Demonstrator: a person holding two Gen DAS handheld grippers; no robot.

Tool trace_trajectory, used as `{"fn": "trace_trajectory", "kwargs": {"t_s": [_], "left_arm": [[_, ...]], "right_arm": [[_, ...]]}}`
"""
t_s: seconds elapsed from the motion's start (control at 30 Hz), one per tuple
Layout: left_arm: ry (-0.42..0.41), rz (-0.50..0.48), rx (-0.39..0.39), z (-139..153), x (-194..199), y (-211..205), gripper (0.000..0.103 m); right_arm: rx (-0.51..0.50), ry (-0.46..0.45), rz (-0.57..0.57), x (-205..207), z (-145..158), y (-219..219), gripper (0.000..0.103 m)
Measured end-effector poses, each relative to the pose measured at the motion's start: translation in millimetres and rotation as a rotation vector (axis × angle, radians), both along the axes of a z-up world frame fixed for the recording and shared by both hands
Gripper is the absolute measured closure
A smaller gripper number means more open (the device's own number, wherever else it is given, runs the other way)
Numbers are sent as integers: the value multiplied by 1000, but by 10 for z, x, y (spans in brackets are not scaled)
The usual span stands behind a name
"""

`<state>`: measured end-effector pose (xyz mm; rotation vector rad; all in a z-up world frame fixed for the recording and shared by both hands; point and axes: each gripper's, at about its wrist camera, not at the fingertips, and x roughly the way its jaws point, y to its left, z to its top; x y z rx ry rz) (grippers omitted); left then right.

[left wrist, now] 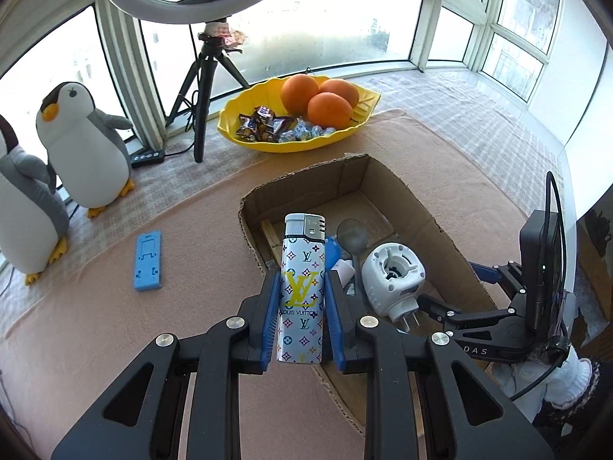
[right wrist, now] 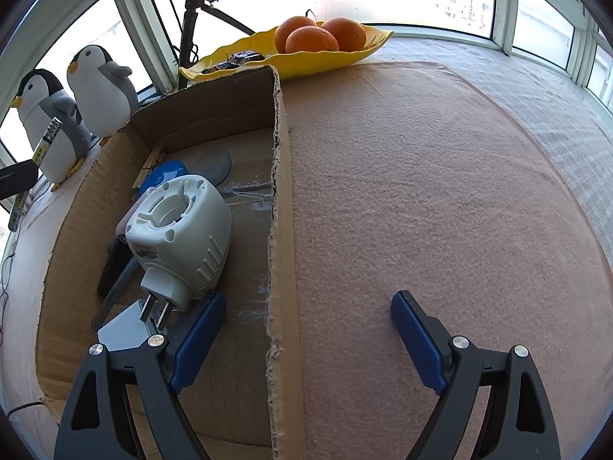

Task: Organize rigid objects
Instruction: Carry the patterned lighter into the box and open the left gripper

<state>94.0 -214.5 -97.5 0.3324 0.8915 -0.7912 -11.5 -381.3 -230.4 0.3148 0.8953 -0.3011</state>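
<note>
Between blue pads of left gripper [left wrist: 300, 299]: patterned lighter [left wrist: 302, 287], clamped upright, carried above near-left rim of cardboard box [left wrist: 387, 176]. Right gripper [right wrist: 306, 341] spread wide, empty, straddling box's right wall. Step judged: transport to box. Next: move toward 1 o'clock, lower beside white plug-in adapter [left wrist: 392, 278], release. Blue holder [left wrist: 147, 260] at 9 o'clock waits on cloth.

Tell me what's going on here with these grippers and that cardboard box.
A person is sorting items into the open brown cardboard box. The left gripper is clamped on a white patterned lighter above the box's near edge. The right gripper is open and empty, straddling the box wall beside the white plug-in device lying inside. A blue plastic phone stand lies on the pink cloth.
</note>
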Motion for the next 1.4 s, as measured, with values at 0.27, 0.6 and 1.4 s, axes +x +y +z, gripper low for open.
{"fn": "trace_trajectory", "kwargs": {"t_s": [0.27,0.6,1.4], "left_arm": [[21,-48,7,-77,-131,-329,81],[37,-58,28,-172,-175,-489,81],[53,-64,46,-259,-140,-538,57]], "right_arm": [[3,-3,-1,-1,3,-9,18],[6,-5,-2,-3,9,-2,17],[7,-6,-2,-4,7,-6,17]]}}
